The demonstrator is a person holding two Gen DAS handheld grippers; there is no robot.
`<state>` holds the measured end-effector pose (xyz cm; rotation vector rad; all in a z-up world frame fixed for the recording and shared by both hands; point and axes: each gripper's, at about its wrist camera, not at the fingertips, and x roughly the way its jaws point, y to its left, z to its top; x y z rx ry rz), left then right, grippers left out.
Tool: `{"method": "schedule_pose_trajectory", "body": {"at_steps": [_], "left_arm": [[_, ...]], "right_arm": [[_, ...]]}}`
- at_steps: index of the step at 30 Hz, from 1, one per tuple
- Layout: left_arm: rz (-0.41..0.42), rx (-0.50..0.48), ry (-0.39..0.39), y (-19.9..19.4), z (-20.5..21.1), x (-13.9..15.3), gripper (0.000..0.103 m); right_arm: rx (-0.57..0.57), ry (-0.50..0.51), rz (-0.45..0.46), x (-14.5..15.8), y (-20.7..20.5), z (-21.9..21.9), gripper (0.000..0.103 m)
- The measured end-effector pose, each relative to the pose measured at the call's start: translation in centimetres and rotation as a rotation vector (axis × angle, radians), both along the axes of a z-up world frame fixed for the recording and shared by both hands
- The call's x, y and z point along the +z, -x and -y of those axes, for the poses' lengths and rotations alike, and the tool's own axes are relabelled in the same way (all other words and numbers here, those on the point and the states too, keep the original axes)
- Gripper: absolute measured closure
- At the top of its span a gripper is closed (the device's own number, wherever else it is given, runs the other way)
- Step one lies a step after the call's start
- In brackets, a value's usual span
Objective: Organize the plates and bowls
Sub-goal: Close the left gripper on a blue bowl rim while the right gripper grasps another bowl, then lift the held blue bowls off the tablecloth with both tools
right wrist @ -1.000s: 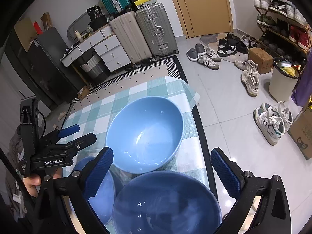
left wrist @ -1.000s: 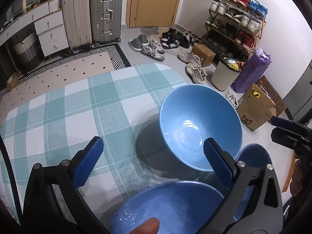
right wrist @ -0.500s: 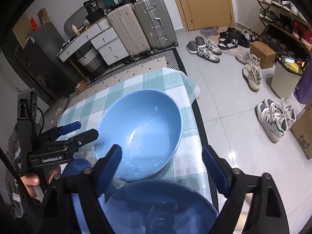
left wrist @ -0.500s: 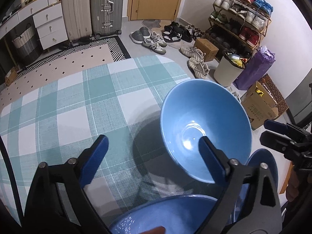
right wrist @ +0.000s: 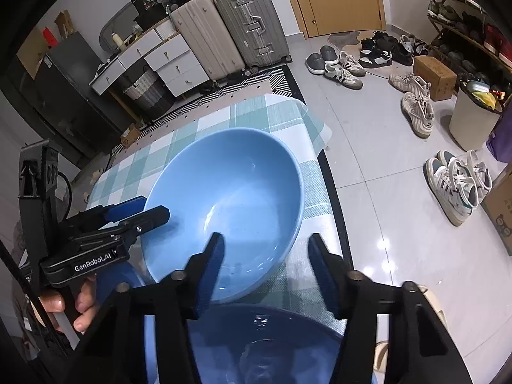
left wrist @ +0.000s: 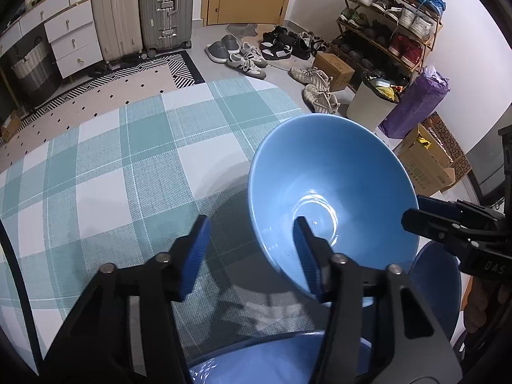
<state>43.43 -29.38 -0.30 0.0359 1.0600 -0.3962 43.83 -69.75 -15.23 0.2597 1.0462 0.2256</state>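
A large light blue bowl (left wrist: 332, 198) (right wrist: 224, 204) stands on the green checked tablecloth (left wrist: 112, 166). My left gripper (left wrist: 251, 249) straddles its left rim, one finger inside and one outside; the jaws are closing and the pads stand off the rim. My right gripper (right wrist: 265, 262) straddles the opposite rim the same way, jaws closing, pads apart from it. Each gripper also shows in the other view: the right gripper (left wrist: 416, 212), the left gripper (right wrist: 147, 211). A darker blue bowl (right wrist: 272, 345) (left wrist: 272, 358) sits just below the fingers.
Another blue dish (left wrist: 438, 288) (right wrist: 121, 284) lies beside the near bowl. The table's edge (right wrist: 323, 172) drops to a tiled floor with shoes (right wrist: 416, 112), a white bin (left wrist: 371, 105) and boxes. Suitcases (left wrist: 140, 9) stand at the far wall.
Both grippers have sunk toward the big bowl and their jaws have narrowed around its rims. The bowl has not moved.
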Motion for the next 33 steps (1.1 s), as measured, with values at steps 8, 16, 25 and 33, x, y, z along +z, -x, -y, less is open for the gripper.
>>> {"method": "schedule_pose_trajectory", "body": {"at_steps": [8, 16, 25, 33], "left_arm": [[-0.004, -0.03, 0.002, 0.1, 0.5, -0.5, 0.083], [0.027, -0.066, -0.024, 0.7, 1.4, -0.3, 0.088], [0.028, -0.062, -0.018, 0.7, 1.2, -0.2, 0.088], [0.066, -0.065, -0.02, 0.8, 0.9, 0.7, 0.088]], "right_arm": [[-0.012, 0.04, 0.01, -0.2, 0.2, 0.1, 0.076], [-0.026, 0.06, 0.018, -0.1, 0.3, 0.2, 0.085], [-0.023, 0.061, 0.03, -0.1, 0.3, -0.1, 0.085], [-0.025, 0.064, 0.051, 0.3, 0.5, -0.2, 0.085]]}}
